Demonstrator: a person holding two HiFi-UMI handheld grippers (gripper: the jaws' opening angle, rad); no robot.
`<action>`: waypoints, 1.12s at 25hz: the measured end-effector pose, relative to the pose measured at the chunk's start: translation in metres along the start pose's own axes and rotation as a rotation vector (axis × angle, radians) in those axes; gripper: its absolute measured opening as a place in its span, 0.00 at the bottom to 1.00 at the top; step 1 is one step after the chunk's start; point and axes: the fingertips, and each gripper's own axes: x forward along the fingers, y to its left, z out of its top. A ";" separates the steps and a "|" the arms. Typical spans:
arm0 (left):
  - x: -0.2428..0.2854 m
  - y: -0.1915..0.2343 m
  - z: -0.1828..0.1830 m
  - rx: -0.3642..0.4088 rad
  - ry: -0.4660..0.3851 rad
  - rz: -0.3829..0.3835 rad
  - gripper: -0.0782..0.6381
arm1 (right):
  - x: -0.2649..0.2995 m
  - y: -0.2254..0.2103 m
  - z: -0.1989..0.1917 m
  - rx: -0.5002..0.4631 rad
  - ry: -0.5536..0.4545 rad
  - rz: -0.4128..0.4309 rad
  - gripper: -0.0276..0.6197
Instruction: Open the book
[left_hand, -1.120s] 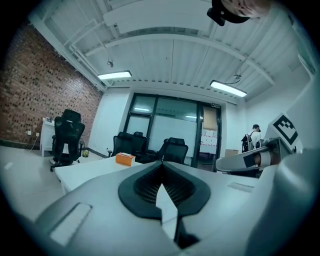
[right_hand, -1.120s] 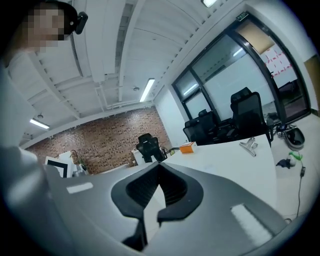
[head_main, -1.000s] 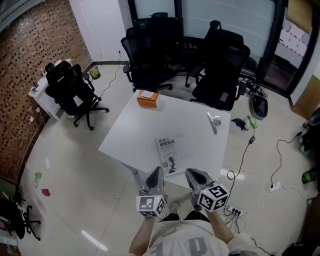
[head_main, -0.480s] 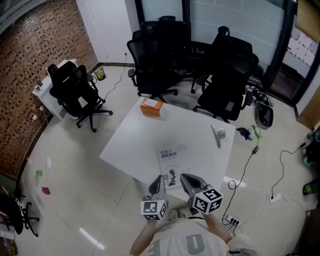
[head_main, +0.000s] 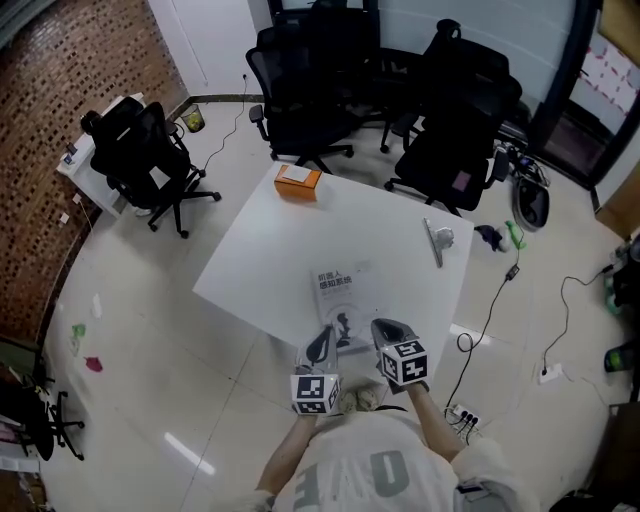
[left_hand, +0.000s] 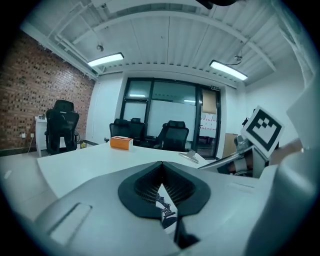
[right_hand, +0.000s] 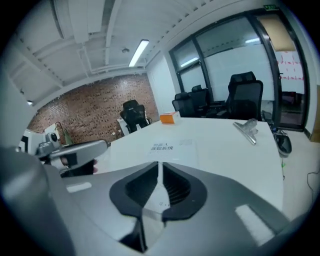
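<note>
A closed white book (head_main: 343, 306) with dark print lies on the white table (head_main: 290, 240) near its front edge. Both grippers hover over the book's near end. My left gripper (head_main: 326, 334) is shut and empty; part of the cover shows below its tips in the left gripper view (left_hand: 161, 163). My right gripper (head_main: 382, 326) has its jaws together, just starting to part, with nothing between them. In the right gripper view (right_hand: 159, 164) the book (right_hand: 168, 148) lies just ahead.
An orange box (head_main: 298, 181) sits at the table's far corner and a metal clip (head_main: 435, 241) near its right edge. Black office chairs (head_main: 300, 90) stand beyond the table, another one (head_main: 140, 160) at the left. Cables and a power strip (head_main: 462, 415) lie on the floor at the right.
Both grippers have dropped and moved forward over the book's near end. The right one came down more and now tilts further downward.
</note>
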 end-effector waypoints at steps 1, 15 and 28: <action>0.000 0.000 -0.002 -0.003 0.007 0.000 0.13 | 0.006 -0.006 -0.009 0.017 0.035 -0.005 0.16; -0.001 0.007 -0.015 -0.047 0.043 0.023 0.13 | 0.018 -0.047 -0.066 0.124 0.189 -0.104 0.38; -0.007 0.002 -0.004 -0.064 0.015 0.015 0.13 | -0.015 -0.034 -0.020 0.036 0.007 -0.222 0.07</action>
